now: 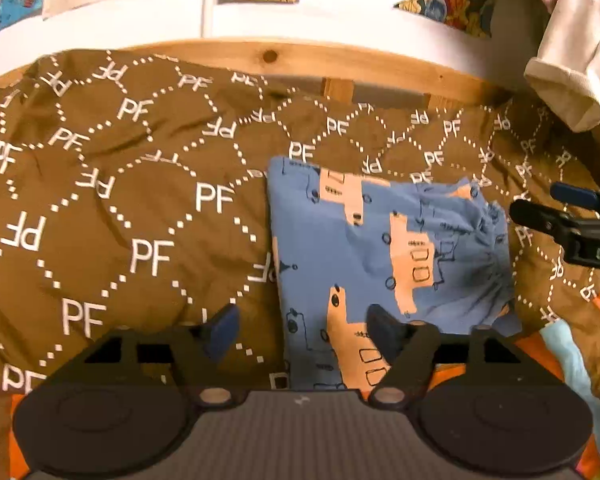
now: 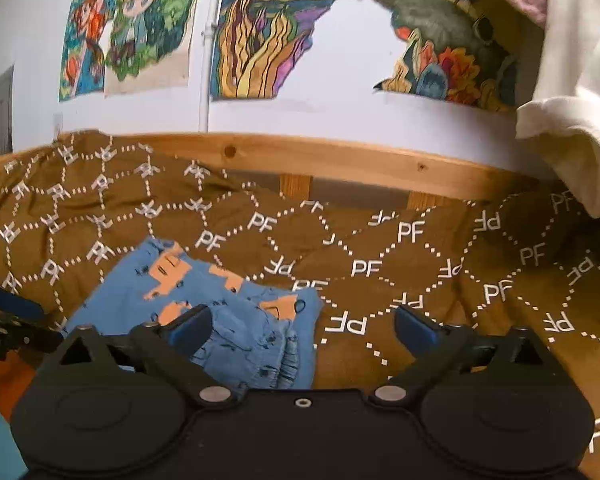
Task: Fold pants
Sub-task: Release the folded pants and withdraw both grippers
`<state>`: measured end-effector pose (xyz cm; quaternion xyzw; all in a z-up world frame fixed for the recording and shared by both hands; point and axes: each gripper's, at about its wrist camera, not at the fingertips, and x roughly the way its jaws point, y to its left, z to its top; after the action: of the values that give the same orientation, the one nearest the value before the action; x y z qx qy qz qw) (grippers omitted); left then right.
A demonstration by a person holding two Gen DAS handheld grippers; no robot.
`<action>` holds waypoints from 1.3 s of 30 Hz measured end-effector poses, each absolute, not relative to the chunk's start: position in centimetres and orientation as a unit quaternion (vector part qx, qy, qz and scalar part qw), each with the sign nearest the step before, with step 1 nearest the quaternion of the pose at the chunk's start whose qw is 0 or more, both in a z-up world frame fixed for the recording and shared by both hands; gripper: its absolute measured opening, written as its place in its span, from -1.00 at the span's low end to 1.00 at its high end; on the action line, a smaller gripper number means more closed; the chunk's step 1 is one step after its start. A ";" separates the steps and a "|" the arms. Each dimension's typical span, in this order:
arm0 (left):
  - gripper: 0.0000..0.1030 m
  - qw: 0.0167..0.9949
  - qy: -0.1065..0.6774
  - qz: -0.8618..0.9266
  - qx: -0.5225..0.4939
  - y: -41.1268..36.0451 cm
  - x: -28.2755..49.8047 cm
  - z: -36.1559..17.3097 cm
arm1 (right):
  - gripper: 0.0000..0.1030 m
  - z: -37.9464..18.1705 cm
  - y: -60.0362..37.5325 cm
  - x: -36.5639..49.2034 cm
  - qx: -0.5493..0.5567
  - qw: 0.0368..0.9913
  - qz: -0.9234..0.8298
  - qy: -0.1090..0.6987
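Observation:
The blue pants [image 1: 380, 248] with orange print lie folded into a compact rectangle on the brown "PF" bedcover [image 1: 120, 200]. My left gripper [image 1: 304, 330] is open just above the fold's near left corner, with one finger [image 1: 384, 332] over the fabric and the other over the cover. In the right wrist view the pants [image 2: 228, 312] show their gathered waistband nearest the camera. My right gripper [image 2: 304, 330] is open at the pants' right edge and grips nothing. Each gripper shows at the edge of the other's view: the right gripper [image 1: 548, 202] and the left gripper [image 2: 12, 312].
A wooden bed rail [image 1: 300, 60] runs along the far side of the cover, below a white wall with colourful posters [image 2: 260, 32]. A white garment [image 2: 572, 128] hangs at the upper right. Orange and light blue cloth [image 1: 560, 344] lies at the near right.

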<state>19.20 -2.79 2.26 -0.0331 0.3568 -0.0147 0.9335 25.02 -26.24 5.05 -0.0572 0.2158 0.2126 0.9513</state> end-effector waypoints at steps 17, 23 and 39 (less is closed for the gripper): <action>0.99 0.956 0.289 -0.002 -0.045 -4.0 14.1 3.7 | 0.99 6.8 -26.5 16.4 -0.030 0.967 0.194 0.160; 0.99 0.960 0.276 0.017 -0.033 -4.3 11.9 2.9 | 0.99 6.8 -26.9 14.0 -0.019 0.973 0.177 0.148; 0.99 0.950 0.308 0.041 -0.033 -3.8 7.7 -1.3 | 0.99 2.0 -27.0 9.2 0.009 0.960 0.177 0.219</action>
<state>7.74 -3.80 -1.28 -0.0334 0.3081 0.0405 0.9499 9.19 -26.99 1.96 0.0086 0.2188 0.1772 0.9595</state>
